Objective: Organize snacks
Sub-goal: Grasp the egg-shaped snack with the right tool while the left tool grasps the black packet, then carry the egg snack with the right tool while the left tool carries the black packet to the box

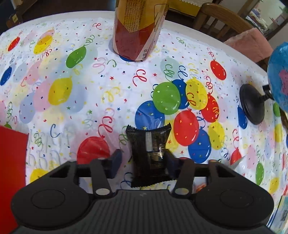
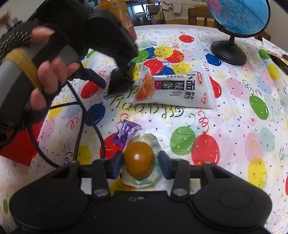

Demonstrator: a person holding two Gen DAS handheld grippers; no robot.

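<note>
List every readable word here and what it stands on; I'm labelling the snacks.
"面筋" and "辣条": white snack bag, printed large.
"保": tall canister, near its base; the rest is too small.
Cursive greeting on the tablecloth: upside down, not clearly readable.
Purple candy: lettering blurred.
Black packet, globe: unreadable.

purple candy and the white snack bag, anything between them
Right wrist view: only bare tablecloth between the purple candy and white snack bag.

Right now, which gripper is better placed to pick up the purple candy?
The right gripper. The purple candy lies just ahead of its fingertips, beside the packaged egg between its jaws. The left gripper is further off, around a black packet near the white snack bag.
</note>
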